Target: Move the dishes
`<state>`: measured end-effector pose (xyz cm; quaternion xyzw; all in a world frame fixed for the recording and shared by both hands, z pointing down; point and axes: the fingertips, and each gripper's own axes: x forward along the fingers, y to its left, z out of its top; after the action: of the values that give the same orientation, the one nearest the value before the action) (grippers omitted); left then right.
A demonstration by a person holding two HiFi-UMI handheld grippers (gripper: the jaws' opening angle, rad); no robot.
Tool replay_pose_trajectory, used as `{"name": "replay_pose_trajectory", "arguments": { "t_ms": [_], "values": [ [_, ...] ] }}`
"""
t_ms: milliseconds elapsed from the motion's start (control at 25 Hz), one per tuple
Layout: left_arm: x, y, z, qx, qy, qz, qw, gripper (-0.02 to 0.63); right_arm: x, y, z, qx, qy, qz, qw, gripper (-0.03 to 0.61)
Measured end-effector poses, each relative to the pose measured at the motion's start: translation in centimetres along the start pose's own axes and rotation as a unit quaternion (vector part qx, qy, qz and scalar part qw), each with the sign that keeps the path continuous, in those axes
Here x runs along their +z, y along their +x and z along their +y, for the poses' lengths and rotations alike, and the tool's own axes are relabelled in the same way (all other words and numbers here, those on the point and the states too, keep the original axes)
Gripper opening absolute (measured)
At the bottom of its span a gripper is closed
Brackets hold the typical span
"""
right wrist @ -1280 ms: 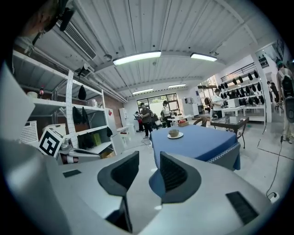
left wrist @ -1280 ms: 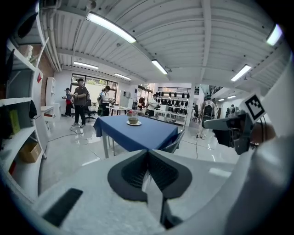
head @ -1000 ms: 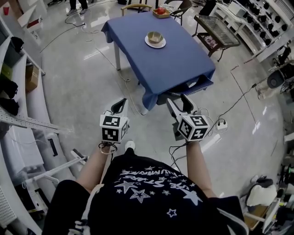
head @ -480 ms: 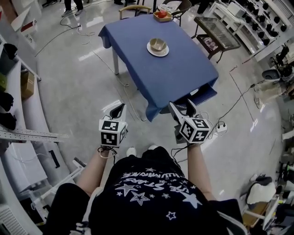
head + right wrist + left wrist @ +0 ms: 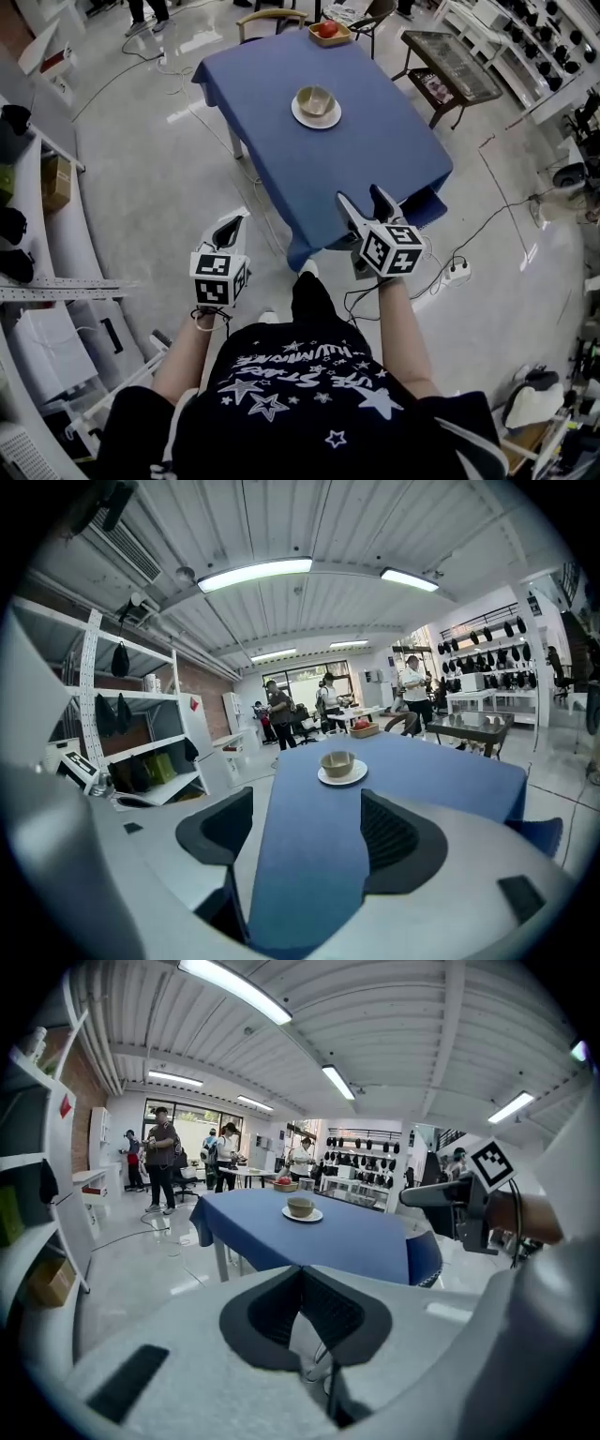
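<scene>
A tan bowl [image 5: 316, 98] sits on a white plate [image 5: 316, 116] in the far half of the blue-clothed table [image 5: 375, 159]. Both grippers are well short of it. My right gripper [image 5: 366, 202] is over the table's near edge. Its jaws have just been opening and stand wide, with nothing between them. In the right gripper view the bowl [image 5: 337, 761] and plate [image 5: 341, 777] lie straight ahead between the fingers. My left gripper [image 5: 228, 228] is over the floor left of the table's corner, its pads [image 5: 302, 1274] meeting with nothing held. From there the bowl [image 5: 300, 1207] looks small and distant.
A wooden tray with a red apple [image 5: 328, 30] sits at the table's far edge, with a chair [image 5: 277, 15] behind it. A blue seat [image 5: 424, 202] is tucked under the near right side. Shelving [image 5: 37, 234] runs along the left. Cables and a power strip [image 5: 457, 272] lie on the floor.
Both grippers and the person have moved closer to the table. The right gripper now reaches over its near edge, with its jaws wider. The left stays shut.
</scene>
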<state>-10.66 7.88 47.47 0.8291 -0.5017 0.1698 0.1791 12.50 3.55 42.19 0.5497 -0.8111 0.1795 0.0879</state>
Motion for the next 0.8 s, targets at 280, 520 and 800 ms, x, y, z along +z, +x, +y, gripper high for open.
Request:
{"name": "replay_pose_trajectory", "arguments": {
  "t_ms": [280,520,800],
  "values": [
    [4.2,6.1,0.4,0.040,-0.016,0.003,0.9991,0.020,4.2,7.6,-5.0,0.044,-0.006,0.009,0.999,0.339],
    [7.6,10.4,0.4,0.064,-0.022,-0.002,0.9977,0.020,7.7,12.9,-8.7,0.071,-0.026,0.017,0.997,0.344],
    [10.8,13.3,1.2,0.106,-0.028,0.000,0.9940,0.020,10.6,19.5,-10.4,0.121,-0.068,0.039,0.990,0.347]
  ]
}}
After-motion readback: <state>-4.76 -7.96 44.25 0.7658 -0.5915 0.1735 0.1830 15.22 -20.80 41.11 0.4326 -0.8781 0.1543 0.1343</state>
